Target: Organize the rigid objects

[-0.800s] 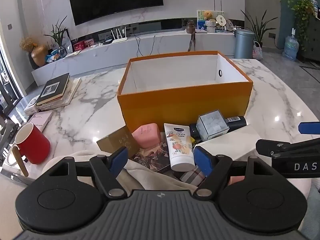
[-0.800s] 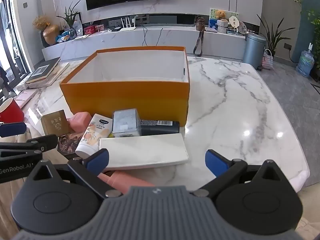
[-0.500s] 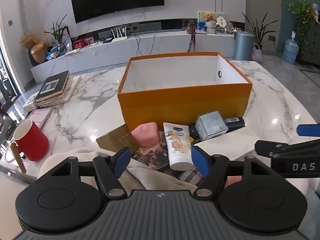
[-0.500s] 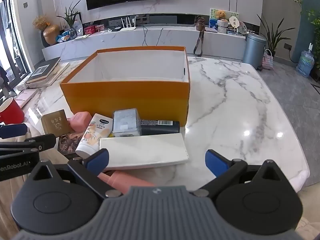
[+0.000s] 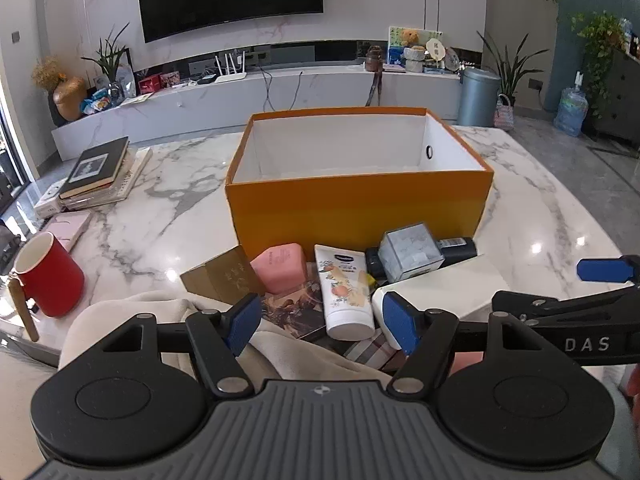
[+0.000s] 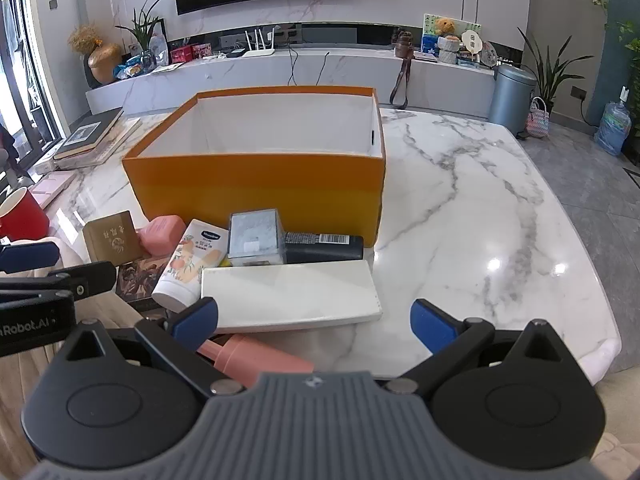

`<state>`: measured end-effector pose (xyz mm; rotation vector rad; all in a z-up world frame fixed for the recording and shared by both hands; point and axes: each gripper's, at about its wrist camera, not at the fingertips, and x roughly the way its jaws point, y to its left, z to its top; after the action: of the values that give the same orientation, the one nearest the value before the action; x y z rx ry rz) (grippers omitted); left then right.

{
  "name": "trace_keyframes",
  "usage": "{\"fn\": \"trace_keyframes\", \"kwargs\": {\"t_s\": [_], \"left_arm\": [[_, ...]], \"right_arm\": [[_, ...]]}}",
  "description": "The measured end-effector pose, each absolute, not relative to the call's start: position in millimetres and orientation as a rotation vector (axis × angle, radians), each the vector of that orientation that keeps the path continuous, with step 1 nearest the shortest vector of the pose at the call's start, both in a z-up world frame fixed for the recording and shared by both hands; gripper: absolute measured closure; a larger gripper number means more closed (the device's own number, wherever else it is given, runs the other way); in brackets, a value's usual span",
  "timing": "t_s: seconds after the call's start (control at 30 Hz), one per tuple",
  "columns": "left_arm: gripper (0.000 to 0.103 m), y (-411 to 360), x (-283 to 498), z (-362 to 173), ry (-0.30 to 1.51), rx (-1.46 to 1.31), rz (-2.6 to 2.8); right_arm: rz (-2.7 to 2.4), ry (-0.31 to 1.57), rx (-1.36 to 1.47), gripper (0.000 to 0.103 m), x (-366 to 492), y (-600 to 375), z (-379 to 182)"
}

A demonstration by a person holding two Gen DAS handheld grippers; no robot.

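Note:
An empty orange box point(image 5: 360, 208) point(image 6: 256, 196) stands on the marble table. In front of it lie a gold box point(image 5: 224, 276) point(image 6: 114, 236), a pink case point(image 5: 282, 266) point(image 6: 162, 234), a white tube point(image 5: 344, 292) point(image 6: 192, 264), a grey cube box point(image 5: 410, 250) point(image 6: 254, 236), a black bottle point(image 6: 324, 246) and a flat white box point(image 6: 290, 292) point(image 5: 440, 284). A pink bottle point(image 6: 252, 360) lies nearest. My left gripper point(image 5: 322, 322) is open above the tube's near end. My right gripper point(image 6: 314, 320) is open over the white box's near edge.
A red mug point(image 5: 50, 276) and stacked books point(image 5: 100, 168) sit at the left. A beige cloth point(image 5: 160, 316) lies under the near items. The table's rounded edge point(image 6: 600, 344) runs at the right, with bare marble point(image 6: 480, 208) beside the box.
The left gripper has narrowed slightly and drifted a little. The right gripper has barely moved. No object has moved.

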<state>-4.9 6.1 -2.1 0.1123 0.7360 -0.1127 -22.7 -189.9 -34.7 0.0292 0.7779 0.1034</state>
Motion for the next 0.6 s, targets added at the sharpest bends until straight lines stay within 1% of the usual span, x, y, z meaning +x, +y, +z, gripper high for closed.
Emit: {"fn": "trace_keyframes", "kwargs": {"t_s": [0.6], "left_arm": [[0.022, 6.0, -4.2, -4.6, 0.755, 0.115, -0.124]], "right_arm": [[0.109, 0.786, 0.022, 0.002, -23.0, -186.7, -39.8]]}}
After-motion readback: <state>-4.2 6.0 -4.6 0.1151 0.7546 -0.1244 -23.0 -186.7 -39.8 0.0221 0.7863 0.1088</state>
